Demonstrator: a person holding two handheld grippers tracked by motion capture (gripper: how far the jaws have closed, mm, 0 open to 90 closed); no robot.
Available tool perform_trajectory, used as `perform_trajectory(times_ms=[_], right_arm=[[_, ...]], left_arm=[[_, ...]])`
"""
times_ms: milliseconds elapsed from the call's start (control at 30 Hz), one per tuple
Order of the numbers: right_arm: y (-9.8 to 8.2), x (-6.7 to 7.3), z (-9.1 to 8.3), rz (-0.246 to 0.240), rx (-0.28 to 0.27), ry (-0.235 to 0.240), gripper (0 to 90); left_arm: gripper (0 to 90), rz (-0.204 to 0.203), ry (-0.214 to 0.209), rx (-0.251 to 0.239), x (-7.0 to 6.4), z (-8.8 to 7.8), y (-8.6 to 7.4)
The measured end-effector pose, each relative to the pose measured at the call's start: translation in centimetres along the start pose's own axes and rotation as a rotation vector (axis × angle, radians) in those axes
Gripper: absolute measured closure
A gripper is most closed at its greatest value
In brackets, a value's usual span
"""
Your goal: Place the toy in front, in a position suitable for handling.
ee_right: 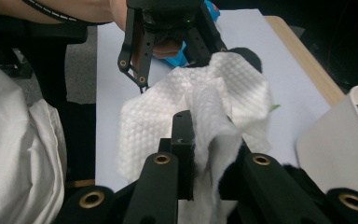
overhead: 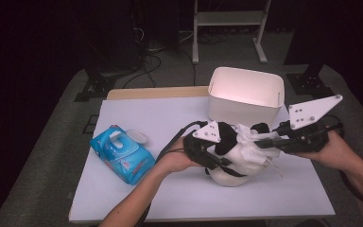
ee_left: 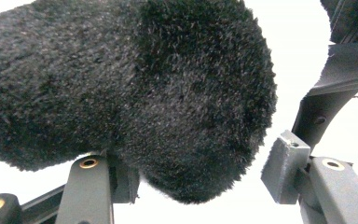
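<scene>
A black-and-white plush toy (overhead: 231,176) sits on the white table (overhead: 170,189) in the high view. My left gripper (overhead: 217,160) comes in from its left and is shut on a black furry part of the toy (ee_left: 144,93), which lies between the jaws of this gripper (ee_left: 205,172). A white textured wipe (ee_right: 168,107) is draped over the toy. My right gripper (ee_right: 212,140) is shut on a bunched fold of the wipe (overhead: 251,150) and reaches in from the right (overhead: 261,142). The right gripper view faces the left gripper (ee_right: 168,51).
A white rectangular bin (overhead: 246,94) stands just behind the toy, close to my right gripper. A blue pack of wipes (overhead: 122,153) with its lid flipped open lies at the left of the table. A person's lap and white clothing are at the left of the right gripper view.
</scene>
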State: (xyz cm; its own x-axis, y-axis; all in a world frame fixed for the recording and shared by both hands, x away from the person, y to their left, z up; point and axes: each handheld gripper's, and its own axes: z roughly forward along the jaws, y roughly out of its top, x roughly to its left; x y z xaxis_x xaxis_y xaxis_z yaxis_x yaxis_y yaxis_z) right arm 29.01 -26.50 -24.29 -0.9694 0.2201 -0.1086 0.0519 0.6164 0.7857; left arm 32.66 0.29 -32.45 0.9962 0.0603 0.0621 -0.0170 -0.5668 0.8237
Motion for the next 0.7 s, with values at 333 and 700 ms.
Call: perform_trajectory(times_ms=[333,700], right_arm=[[1.5,-0.1,2.6,-0.031,0.006,-0.008,81.4],[-0.3,-1.1,2.8,0.031,0.009,-0.017,82.1]], left_arm=[[40.9,0.013,-0.004,-0.001,-0.4,0.1,0.7],[44.4,-0.005,0.013,0.009,-0.1,-1.0,0.2]])
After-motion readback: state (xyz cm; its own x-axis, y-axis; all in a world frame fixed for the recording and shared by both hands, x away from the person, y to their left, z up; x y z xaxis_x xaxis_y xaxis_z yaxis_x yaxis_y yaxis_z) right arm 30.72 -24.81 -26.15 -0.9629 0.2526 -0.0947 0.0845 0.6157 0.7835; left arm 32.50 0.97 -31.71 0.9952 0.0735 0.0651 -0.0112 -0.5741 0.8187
